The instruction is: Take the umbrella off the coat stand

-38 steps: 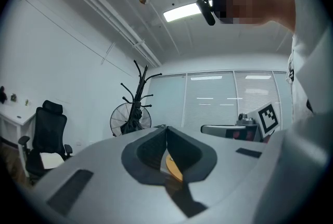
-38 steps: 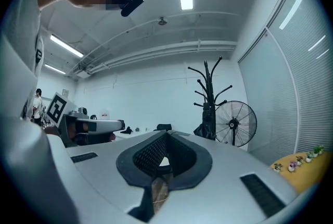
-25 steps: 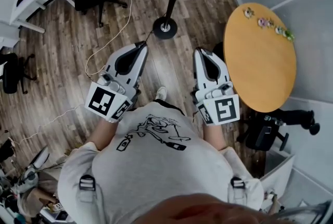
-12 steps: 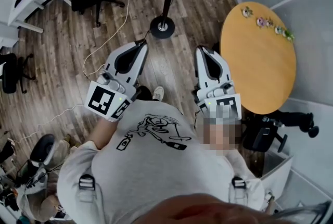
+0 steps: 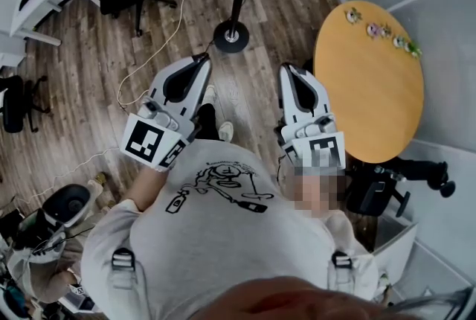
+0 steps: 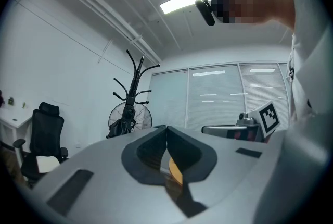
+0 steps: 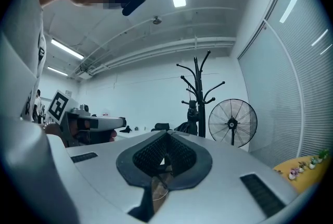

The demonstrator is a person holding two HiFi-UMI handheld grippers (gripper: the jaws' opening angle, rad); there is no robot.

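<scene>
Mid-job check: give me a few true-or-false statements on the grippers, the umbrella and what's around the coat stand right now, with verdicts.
1. The fingers of the left gripper and the right gripper are closed with nothing between them. True.
2. One gripper already holds the umbrella. False: the umbrella hangs on the coat stand, out ahead of both grippers, and neither touches it.
3. The round orange table is on the person's left. False: the round orange table is on the right, next to the right gripper.
4. A fan stands near the coat stand. True.
</scene>
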